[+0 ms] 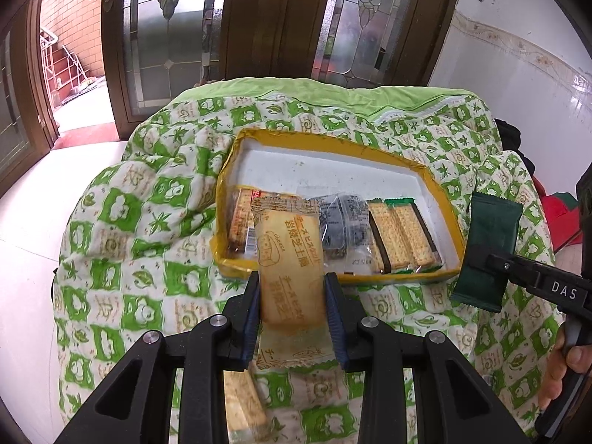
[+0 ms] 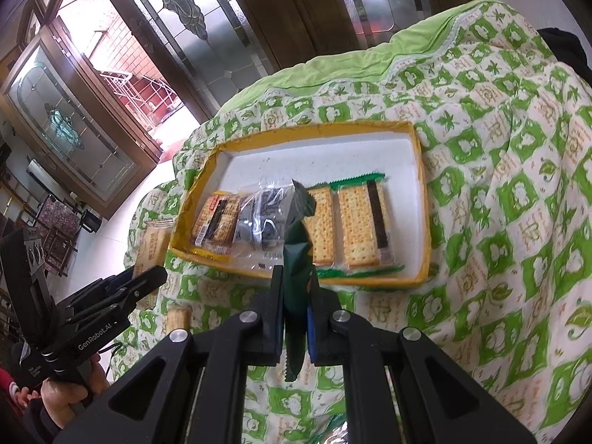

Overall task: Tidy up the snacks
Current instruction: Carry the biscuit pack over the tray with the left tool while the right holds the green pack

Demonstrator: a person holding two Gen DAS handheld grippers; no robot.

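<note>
Above a yellow tray (image 1: pixel 442 185) half-filled with snacks on a green quilt (image 1: pixel 140 199), the left gripper (image 1: pixel 292 301) is pinching a cheese cracker packet (image 1: pixel 290 259) and the right gripper (image 2: pixel 296 296) is pinching a dark green packet (image 2: pixel 296 259) edge-on, which looks liable to slip.

left claw (image 1: pixel 292 296) and right claw (image 2: pixel 296 296) each clamped on a packet, held forward.

A green-patterned quilt (image 1: pixel 148 222) carries a yellow-rimmed tray (image 1: pixel 440 188) and loose cracker packets (image 1: pixel 244 403).
</note>
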